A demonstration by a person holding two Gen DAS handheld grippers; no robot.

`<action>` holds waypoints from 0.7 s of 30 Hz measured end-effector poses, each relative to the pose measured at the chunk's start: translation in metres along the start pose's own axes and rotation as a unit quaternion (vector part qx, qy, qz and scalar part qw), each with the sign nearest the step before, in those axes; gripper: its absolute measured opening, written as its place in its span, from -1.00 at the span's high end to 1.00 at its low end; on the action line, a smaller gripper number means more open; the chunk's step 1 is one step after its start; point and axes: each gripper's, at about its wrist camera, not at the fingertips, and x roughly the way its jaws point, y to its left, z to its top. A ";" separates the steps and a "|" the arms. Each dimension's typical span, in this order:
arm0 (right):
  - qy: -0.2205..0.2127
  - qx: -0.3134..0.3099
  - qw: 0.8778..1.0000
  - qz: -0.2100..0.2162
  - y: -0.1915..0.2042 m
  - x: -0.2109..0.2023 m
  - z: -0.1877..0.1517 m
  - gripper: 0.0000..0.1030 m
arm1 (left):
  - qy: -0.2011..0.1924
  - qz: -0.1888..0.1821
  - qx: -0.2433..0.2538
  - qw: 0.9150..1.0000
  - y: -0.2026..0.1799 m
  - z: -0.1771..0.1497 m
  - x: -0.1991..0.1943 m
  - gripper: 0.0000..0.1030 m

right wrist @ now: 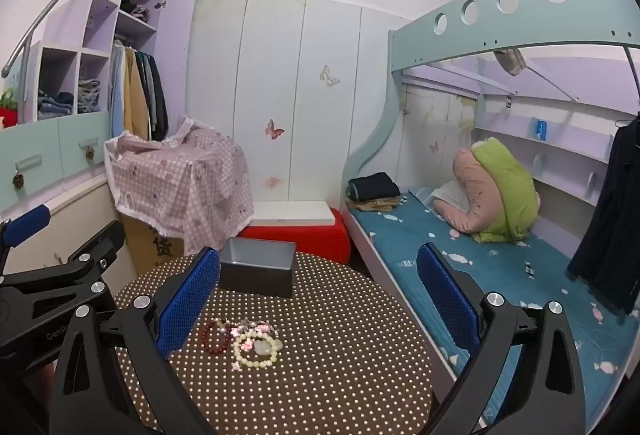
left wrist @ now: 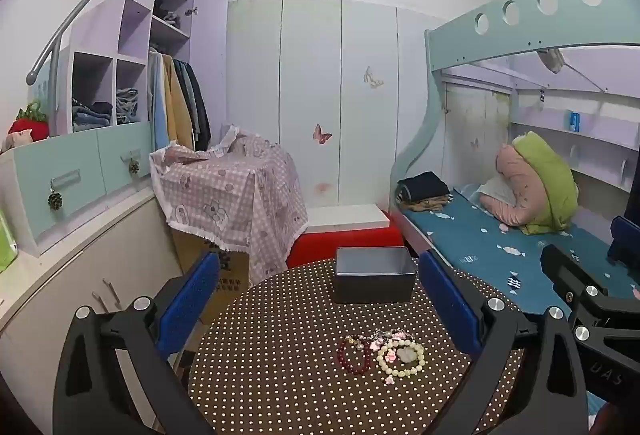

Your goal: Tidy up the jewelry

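Observation:
A small pile of bracelets lies on the round brown polka-dot table (left wrist: 280,375): a dark red bead bracelet (left wrist: 354,355), a cream bead bracelet (left wrist: 401,357) and pink flower pieces. The red bracelet (right wrist: 216,339) and the cream bracelet (right wrist: 258,349) also show in the right wrist view. A dark grey open box (left wrist: 374,275) stands at the table's far edge, also in the right wrist view (right wrist: 258,267). My left gripper (left wrist: 320,311) is open and empty, above the table in front of the pile. My right gripper (right wrist: 318,309) is open and empty, to the right of the pile.
A bunk bed with a blue sheet (right wrist: 500,275) runs along the right of the table. A red stool (left wrist: 348,241) with a white board sits behind it. A cloth-covered box (left wrist: 228,191) and cabinets (left wrist: 80,275) stand on the left.

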 end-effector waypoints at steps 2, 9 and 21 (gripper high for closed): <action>0.002 0.001 1.000 -0.001 0.000 0.000 0.000 -0.86 | -0.001 0.000 0.000 1.000 0.000 0.000 0.000 -0.87; 0.003 0.000 1.000 -0.001 0.000 0.000 0.000 -0.86 | 0.000 0.000 0.000 1.000 0.000 0.000 0.000 -0.87; 0.004 -0.001 1.000 -0.004 0.000 0.002 -0.002 -0.86 | 0.001 -0.003 -0.003 1.000 0.001 -0.002 0.002 -0.87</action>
